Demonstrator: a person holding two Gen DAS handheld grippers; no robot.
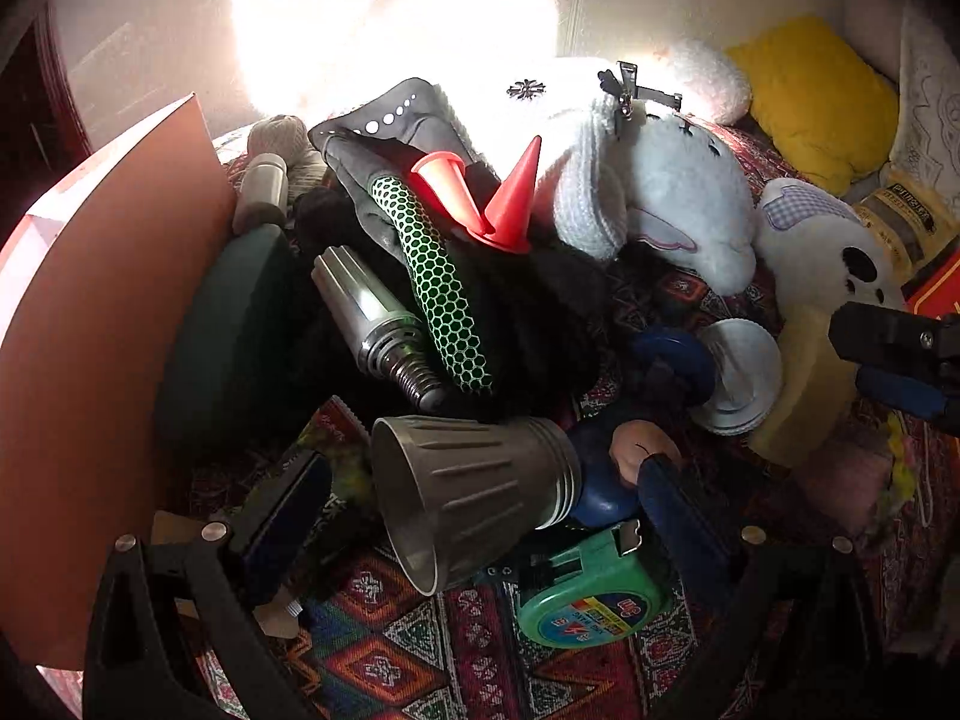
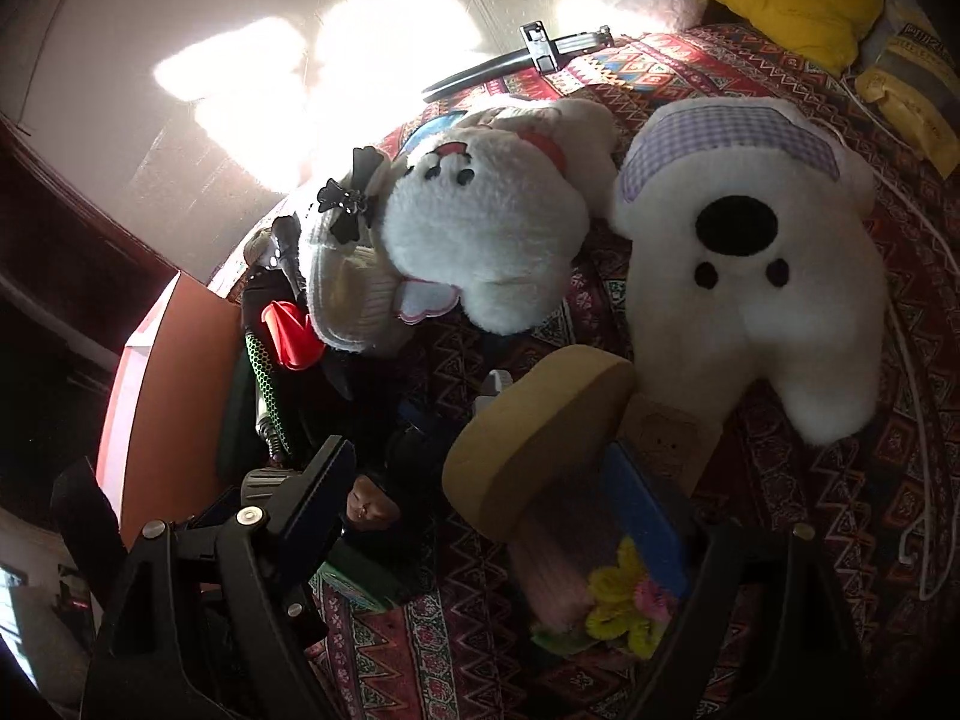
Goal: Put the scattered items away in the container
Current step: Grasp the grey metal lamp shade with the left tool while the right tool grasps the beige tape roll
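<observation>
While the right gripper point(image 2: 480, 516) is held wide and empty astride the yellow sponge point(image 2: 534, 432), just beside the white plush point(image 2: 750, 300), and the left gripper point(image 1: 480, 516), agape, straddles the grey cup point(image 1: 474, 492), either could be nudged away unless centred.

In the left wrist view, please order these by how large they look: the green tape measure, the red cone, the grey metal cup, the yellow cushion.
1. Grey metal cup, though it lies nearest the camera.
2. Yellow cushion, far back, so really bigger.
3 and 4. Green tape measure and red cone look too alike to rank.
</observation>
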